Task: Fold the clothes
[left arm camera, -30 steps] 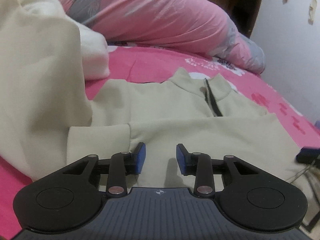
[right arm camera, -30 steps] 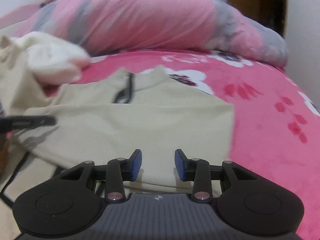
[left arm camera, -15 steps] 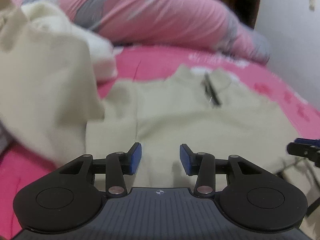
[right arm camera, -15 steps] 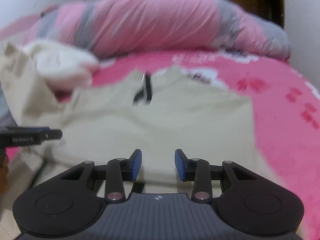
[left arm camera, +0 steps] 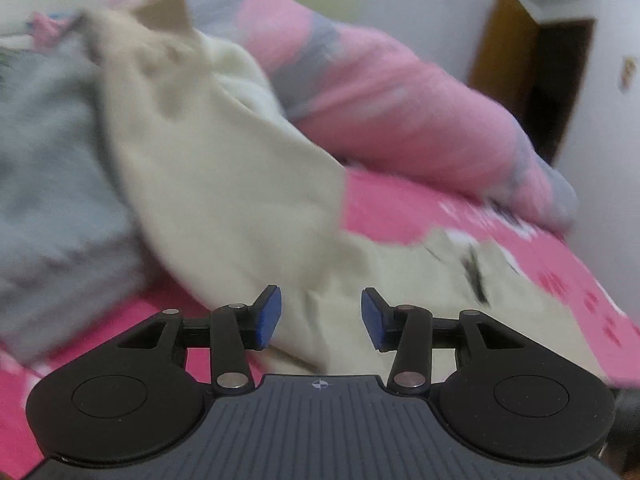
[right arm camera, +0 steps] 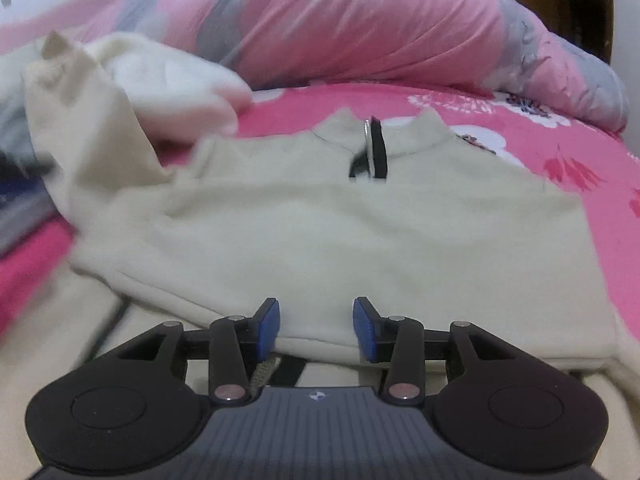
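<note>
With both the left gripper and right gripper spread and empty, the cream zip-neck pullover risks a lopsided fold, since its left sleeve lies draped over the far-left clothes pile.

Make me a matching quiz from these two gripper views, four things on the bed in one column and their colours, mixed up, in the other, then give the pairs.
Things:
1. zip-neck sweater
2. bedsheet
3. gripper pads
4. rolled quilt

Colours:
A. blue
B. light pink with grey patches
C. cream
D. hot pink with flowers

Pairs: 1-C, 2-D, 3-A, 4-B
</note>
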Demonstrator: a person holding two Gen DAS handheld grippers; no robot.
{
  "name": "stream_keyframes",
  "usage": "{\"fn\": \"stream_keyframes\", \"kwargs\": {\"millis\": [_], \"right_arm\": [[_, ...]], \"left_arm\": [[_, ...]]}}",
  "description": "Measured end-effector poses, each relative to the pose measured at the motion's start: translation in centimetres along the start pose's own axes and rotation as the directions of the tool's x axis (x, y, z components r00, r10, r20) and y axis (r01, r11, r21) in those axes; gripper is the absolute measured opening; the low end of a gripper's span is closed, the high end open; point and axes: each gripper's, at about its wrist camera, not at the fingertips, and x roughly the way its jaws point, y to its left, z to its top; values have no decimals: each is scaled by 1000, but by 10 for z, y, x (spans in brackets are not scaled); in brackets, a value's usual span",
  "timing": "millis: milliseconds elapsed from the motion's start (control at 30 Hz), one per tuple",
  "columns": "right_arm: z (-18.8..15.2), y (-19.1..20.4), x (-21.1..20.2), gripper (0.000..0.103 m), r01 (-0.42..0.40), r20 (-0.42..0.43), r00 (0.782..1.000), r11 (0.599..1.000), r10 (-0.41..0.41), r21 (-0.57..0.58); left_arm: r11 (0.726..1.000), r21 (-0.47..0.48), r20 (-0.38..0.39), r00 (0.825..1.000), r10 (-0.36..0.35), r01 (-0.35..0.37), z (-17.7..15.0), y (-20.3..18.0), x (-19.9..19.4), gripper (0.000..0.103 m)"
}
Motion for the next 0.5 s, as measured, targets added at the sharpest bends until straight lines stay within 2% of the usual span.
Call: {"fn": "stream_keyframes", "kwargs": {"millis": [100,233,500], "right_arm": [[-3,2,-2,45,4,13,1000,1000,-4,-5],[-5,3,-4,45,4,13,1000,1000,-4,-7],[-4,4,-2,46,20,12,1000,999,-20,-28]], "left_arm": [[996,-49,80,994,75,-71,21,25,-7,50],[975,-155,147,972,183,-160,52,57,-1,53],[939,-239,210,931,297,-246,68,75,15,53]]}}
